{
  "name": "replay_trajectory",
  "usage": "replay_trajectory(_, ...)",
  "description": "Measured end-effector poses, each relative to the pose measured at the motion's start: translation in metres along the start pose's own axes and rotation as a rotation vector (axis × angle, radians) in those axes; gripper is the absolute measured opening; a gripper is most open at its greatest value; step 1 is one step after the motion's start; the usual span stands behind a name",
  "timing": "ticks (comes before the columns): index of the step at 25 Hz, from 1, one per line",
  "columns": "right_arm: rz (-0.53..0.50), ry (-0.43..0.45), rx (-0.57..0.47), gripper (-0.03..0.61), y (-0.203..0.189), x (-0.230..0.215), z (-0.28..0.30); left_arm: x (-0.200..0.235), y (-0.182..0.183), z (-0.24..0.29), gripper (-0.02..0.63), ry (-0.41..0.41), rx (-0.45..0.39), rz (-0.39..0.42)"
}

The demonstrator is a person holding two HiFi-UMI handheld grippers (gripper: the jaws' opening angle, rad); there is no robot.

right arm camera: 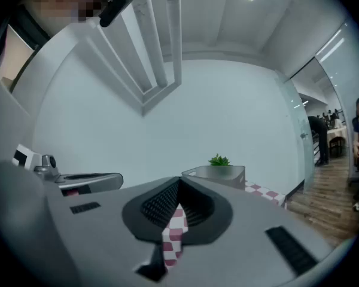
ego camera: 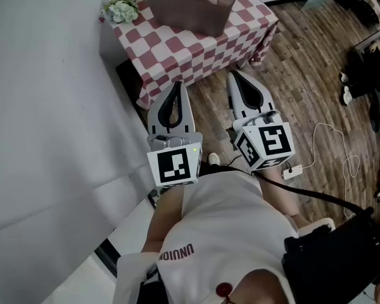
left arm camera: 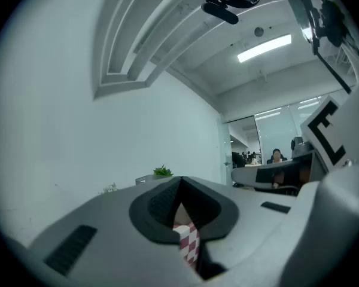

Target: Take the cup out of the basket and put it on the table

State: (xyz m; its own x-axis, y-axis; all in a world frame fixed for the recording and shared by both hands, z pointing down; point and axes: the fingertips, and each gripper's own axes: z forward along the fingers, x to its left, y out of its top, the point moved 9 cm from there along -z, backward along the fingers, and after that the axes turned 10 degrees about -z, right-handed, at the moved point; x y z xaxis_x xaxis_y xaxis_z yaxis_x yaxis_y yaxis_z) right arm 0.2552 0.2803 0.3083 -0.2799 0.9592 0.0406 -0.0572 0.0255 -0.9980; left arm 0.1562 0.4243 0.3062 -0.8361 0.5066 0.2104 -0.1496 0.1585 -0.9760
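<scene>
Left gripper point(ego camera: 177, 85), right gripper point(ego camera: 232, 75) closed, near table point(ego camera: 196, 50) edge

Ahead of the left gripper point(ego camera: 177, 84) and right gripper point(ego camera: 233, 75): bare wooden floor point(ego camera: 304, 62), open up to the near edge of the tabletop point(ego camera: 177, 56). On the left, closed off by a white wall point(ego camera: 44, 106), just beside the tabletop's side. Far end of the tabletop taken by a grey basket point(ego camera: 190, 2), with a small flower bunch point(ego camera: 120, 8) beside it at the wall corner. Chequered surface free in front of the basket. Rightward on the floor: a white cable point(ego camera: 335, 147) and a power strip point(ego camera: 292, 171), well apart from the tabletop.
</scene>
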Motion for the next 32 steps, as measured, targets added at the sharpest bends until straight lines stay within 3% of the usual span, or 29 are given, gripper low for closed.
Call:
replay_trajectory(12, 0.007, 0.009, -0.008, 0.017, 0.0, 0.003, 0.004, 0.008, -0.002, -0.001, 0.012, -0.005, 0.021, 0.071)
replay_trajectory(16, 0.012, -0.001, -0.006, 0.017, 0.0, 0.005, 0.005, 0.007, 0.007, -0.002, 0.012, 0.01, -0.014, 0.01)
replay_trajectory(20, 0.015, -0.027, -0.02, 0.017, 0.004, 0.01, 0.009, 0.023, 0.022, -0.009, 0.012, -0.009, -0.051, 0.103)
replay_trajectory(32, -0.006, -0.11, -0.01, 0.017, -0.004, 0.012, 0.018, 0.054, 0.012, -0.013, 0.012, 0.025, -0.013, 0.075)
